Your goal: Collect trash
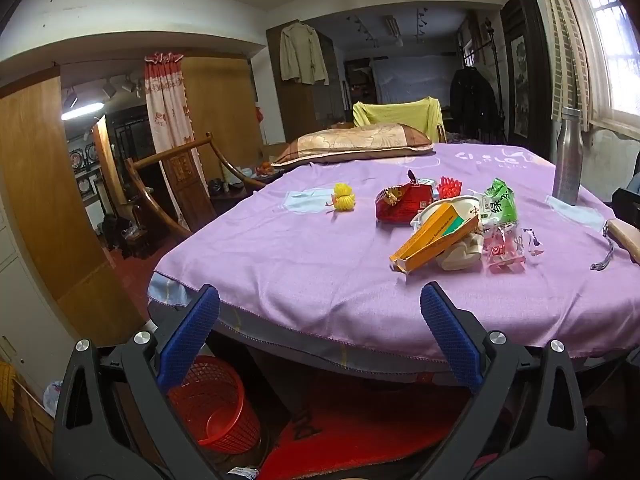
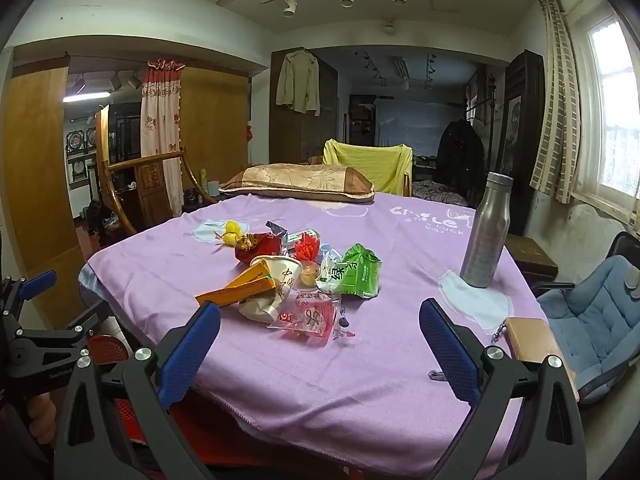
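Observation:
A pile of trash lies on the purple tablecloth (image 2: pixel 360 360): an orange carton (image 2: pixel 236 289), a crushed paper cup (image 2: pixel 276 280), a green packet (image 2: pixel 354 272), a clear pink wrapper (image 2: pixel 308 316), a red packet (image 2: pixel 260 246), and yellow foam netting (image 2: pixel 231 233). In the left wrist view the orange carton (image 1: pixel 434 236), green packet (image 1: pixel 500 200) and yellow netting (image 1: pixel 345 197) show again. A red mesh bin (image 1: pixel 212 404) stands on the floor under the table's left corner. My left gripper (image 1: pixel 320 340) is open at the table's near edge, empty. My right gripper (image 2: pixel 320 348) is open and empty too, short of the pile.
A steel bottle (image 2: pixel 486 232) stands on a face mask at the right. A tan wallet (image 2: pixel 536 340) lies at the table's right edge. A pillow (image 2: pixel 298 186) rests at the far side. A blue padded chair (image 2: pixel 596 320) is to the right. A wooden chair (image 1: pixel 176 184) stands left.

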`<state>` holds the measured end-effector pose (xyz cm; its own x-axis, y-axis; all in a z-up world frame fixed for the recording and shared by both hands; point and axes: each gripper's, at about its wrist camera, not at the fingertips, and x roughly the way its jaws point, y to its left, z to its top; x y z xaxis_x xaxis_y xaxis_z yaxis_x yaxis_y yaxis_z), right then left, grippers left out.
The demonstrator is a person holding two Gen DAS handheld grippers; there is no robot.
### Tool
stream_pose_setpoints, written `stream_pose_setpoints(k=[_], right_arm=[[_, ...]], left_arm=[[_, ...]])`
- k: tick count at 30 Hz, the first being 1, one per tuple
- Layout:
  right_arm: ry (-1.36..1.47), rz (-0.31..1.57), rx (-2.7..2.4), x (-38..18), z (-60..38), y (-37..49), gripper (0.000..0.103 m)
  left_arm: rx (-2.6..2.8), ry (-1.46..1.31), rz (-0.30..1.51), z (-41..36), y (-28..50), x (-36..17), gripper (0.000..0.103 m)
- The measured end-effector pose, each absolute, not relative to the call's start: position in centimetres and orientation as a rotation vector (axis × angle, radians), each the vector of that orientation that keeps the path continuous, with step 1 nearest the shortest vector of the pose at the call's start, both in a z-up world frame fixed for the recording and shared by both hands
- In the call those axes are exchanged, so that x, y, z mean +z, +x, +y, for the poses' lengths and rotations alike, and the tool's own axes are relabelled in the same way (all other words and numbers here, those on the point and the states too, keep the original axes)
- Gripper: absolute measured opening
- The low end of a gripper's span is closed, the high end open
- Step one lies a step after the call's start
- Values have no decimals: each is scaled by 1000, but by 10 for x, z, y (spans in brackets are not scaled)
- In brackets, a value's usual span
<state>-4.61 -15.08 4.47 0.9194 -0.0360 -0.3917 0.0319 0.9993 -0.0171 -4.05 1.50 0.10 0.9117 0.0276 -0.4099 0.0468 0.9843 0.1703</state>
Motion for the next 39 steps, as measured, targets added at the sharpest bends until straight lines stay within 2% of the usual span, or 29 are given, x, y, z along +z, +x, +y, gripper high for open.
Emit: stream_pose_setpoints(k=[39], right_arm=[[-7,410,-34,40,-151,-42,97]], left_arm=[[-9,181,431,15,-40,-2,96]])
